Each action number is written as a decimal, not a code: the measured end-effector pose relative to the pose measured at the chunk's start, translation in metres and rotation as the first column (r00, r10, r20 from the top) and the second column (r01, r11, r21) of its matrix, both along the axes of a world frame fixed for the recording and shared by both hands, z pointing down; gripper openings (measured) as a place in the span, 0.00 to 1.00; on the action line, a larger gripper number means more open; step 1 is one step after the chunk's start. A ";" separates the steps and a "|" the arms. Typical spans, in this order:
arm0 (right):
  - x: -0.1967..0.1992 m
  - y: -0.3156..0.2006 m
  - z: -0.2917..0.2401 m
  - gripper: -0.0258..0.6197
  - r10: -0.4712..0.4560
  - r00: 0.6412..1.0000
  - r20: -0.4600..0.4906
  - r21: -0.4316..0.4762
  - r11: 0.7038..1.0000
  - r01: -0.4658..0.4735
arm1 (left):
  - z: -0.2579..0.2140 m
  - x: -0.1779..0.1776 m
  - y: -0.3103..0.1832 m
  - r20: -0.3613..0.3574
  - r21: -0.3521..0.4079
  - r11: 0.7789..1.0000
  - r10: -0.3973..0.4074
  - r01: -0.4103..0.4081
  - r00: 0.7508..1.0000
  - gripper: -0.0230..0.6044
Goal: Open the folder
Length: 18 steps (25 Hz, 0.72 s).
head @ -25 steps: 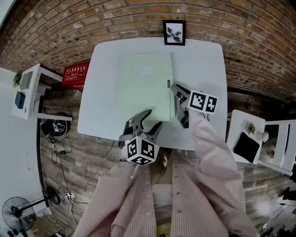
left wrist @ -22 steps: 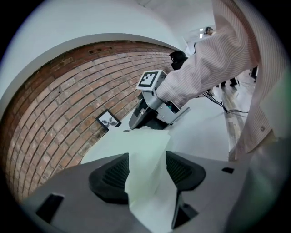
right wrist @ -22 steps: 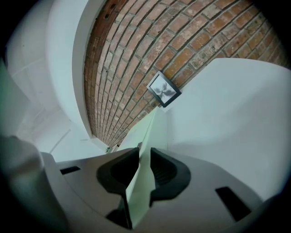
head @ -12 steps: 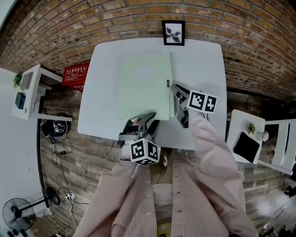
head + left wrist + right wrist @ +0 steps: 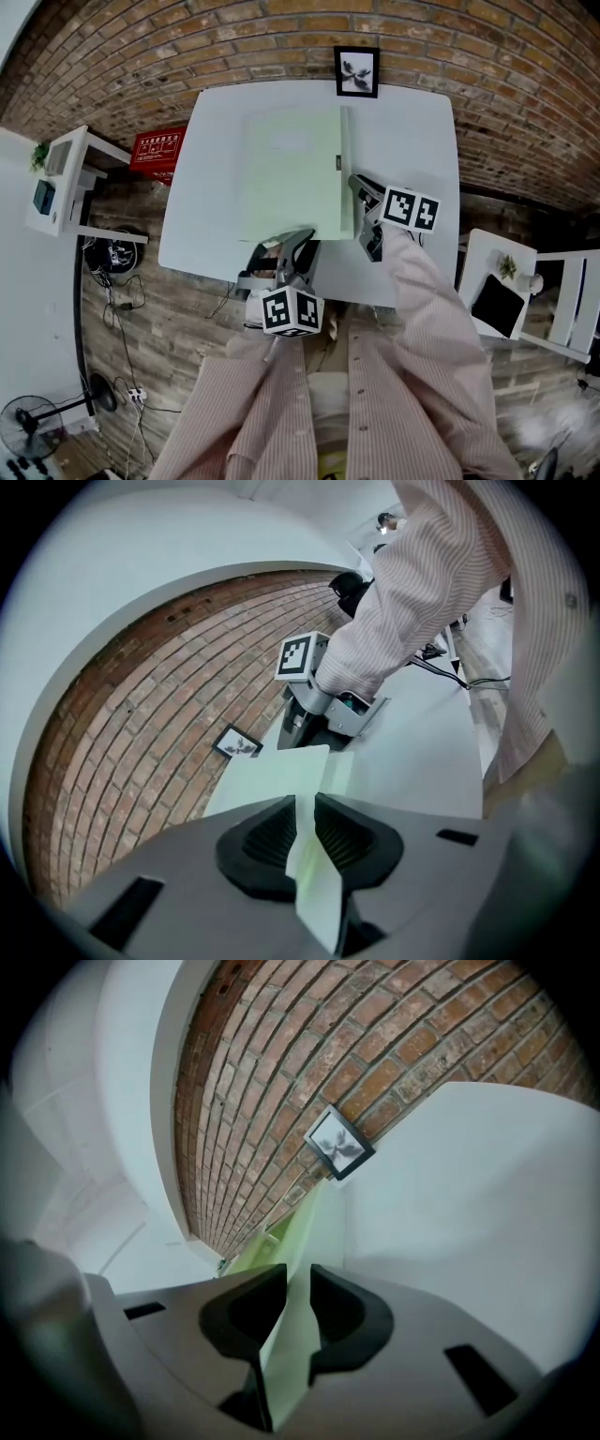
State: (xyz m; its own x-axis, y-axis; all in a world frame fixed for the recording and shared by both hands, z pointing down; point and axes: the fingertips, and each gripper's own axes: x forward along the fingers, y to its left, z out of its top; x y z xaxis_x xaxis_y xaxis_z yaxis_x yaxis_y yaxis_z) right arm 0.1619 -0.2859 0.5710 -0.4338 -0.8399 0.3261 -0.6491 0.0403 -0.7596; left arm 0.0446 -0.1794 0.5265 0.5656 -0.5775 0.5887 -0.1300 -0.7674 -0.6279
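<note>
At the folder (image 5: 291,173) end farthest from the framed picture (image 5: 356,70), the left gripper (image 5: 305,808) differed from one second earlier: its jaws, then spread wide just short of that end, had just been closing and now pinched the thin pale-green cover edge between both pads. The marker cube on this gripper had also rolled slightly. The right gripper (image 5: 298,1283) showed no change from the earlier frame; its jaws stood nearly together, clamped on the folder's long edge, on the side that lay almost in line with the framed picture. The folder had not shifted. It lay flat and closed on the white table (image 5: 403,131), with its long axis running from the person's side straight toward the framed picture and its far short end just short of that picture. A small dark fitting sat on the long edge, between the right gripper and the framed picture.
</note>
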 end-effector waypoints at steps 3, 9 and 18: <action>0.001 -0.001 0.000 0.16 -0.001 1.000 -0.007 0.001 1.000 0.001 | -0.010 0.000 -0.002 -0.020 0.005 1.000 -0.010 0.010 1.000 0.09; 0.000 0.000 0.000 0.16 -0.014 1.000 -0.013 0.000 1.000 0.014 | -0.026 -0.010 -0.003 -0.081 0.030 0.997 -0.074 0.077 0.994 0.05; 0.002 -0.001 -0.001 0.16 -0.058 0.995 -0.081 0.004 0.998 0.058 | -0.054 -0.025 -0.012 -0.220 0.021 0.974 -0.216 0.226 0.951 0.04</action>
State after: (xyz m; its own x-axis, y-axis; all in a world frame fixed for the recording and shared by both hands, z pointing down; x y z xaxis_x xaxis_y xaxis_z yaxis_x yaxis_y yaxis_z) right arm 0.1640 -0.2868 0.5701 -0.4541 -0.8163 0.3569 -0.7048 0.0841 -0.7044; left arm 0.0195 -0.1916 0.4722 0.5311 -0.7252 0.4382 -0.4283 -0.6760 -0.5996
